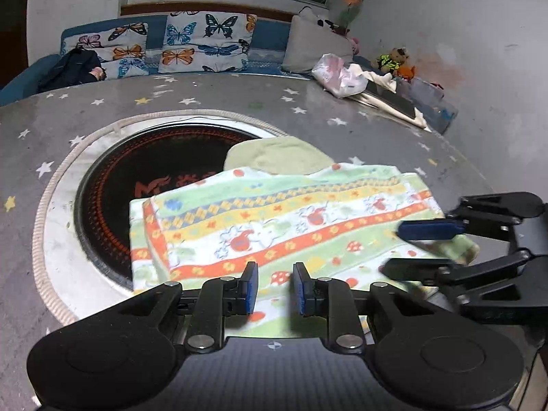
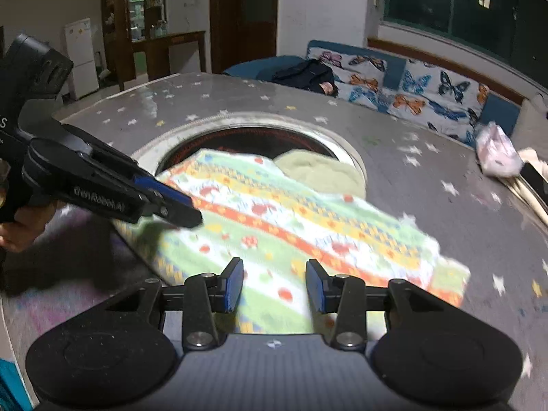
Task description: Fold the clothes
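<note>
A folded towel (image 1: 274, 219) with green, yellow and orange stripes and small cartoon prints lies flat on the grey star-patterned table (image 1: 205, 96), partly over a round black hotplate (image 1: 144, 164). Behind it sits a plain pale green cloth (image 1: 281, 154). My left gripper (image 1: 275, 287) hovers over the towel's near edge, open, with only towel below the gap. My right gripper (image 1: 400, 250) reaches in from the right at the towel's right corner, jaws apart. In the right wrist view the right gripper (image 2: 275, 284) is open over the towel (image 2: 308, 226), and the left gripper (image 2: 185, 209) sits at its left edge.
A pink-white plastic bag (image 1: 337, 75), a dark flat device on a cloth (image 1: 390, 97) and clear plastic items lie at the table's far right. A sofa with butterfly cushions (image 1: 202, 41), a dark garment (image 1: 72, 68) and soft toys (image 1: 394, 60) runs behind the table.
</note>
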Available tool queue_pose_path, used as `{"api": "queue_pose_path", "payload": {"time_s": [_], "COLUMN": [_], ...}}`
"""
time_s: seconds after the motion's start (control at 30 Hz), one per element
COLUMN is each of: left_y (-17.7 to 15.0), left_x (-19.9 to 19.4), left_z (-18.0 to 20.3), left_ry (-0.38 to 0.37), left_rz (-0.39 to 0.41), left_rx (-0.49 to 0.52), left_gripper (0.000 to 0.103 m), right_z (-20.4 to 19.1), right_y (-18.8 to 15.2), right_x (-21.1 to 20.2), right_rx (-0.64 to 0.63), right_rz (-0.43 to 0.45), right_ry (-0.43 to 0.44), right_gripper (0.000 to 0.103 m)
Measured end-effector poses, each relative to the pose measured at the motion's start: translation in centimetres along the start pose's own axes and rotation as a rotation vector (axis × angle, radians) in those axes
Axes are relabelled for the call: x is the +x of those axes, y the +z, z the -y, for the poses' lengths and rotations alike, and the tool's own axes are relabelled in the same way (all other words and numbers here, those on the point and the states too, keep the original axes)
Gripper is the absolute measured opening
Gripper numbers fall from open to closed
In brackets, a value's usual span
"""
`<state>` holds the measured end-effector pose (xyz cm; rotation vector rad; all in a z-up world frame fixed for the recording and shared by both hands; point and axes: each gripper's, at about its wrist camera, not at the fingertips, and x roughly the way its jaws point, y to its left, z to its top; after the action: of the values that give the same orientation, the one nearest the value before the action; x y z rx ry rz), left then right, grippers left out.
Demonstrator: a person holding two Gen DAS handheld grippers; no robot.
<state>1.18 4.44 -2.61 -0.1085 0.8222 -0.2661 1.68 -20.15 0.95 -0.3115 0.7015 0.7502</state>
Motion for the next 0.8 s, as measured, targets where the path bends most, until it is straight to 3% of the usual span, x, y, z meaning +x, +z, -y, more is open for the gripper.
{"api": "queue_pose_path", "payload": {"time_s": [0.27,0.4,0.8], "left_y": [-0.1,-0.6,-0.6], "left_x": [-1.5,-0.8,-1.1], "left_z": [0.7,0.6,2.4], "left_ry": [-0.005,0.013,-0.013], "left_rz": [0.030,0.001,0.000], "left_rx": [0.016,0.019,0.045], "left_gripper": [0.026,0.026,0.031], "right_z": [1.3,2.0,2.9], "right_y": [-2.1,-3.3,-2.9], "right_x": [-2.3,-2.7,-3.4], "right_rx": [0.052,0.079,0.075], "right_rz": [-0.011,-0.032,-0.028], "right_ry": [-0.052,-0.061,-0.083], "right_gripper": [0.040,0.040,0.040]}}
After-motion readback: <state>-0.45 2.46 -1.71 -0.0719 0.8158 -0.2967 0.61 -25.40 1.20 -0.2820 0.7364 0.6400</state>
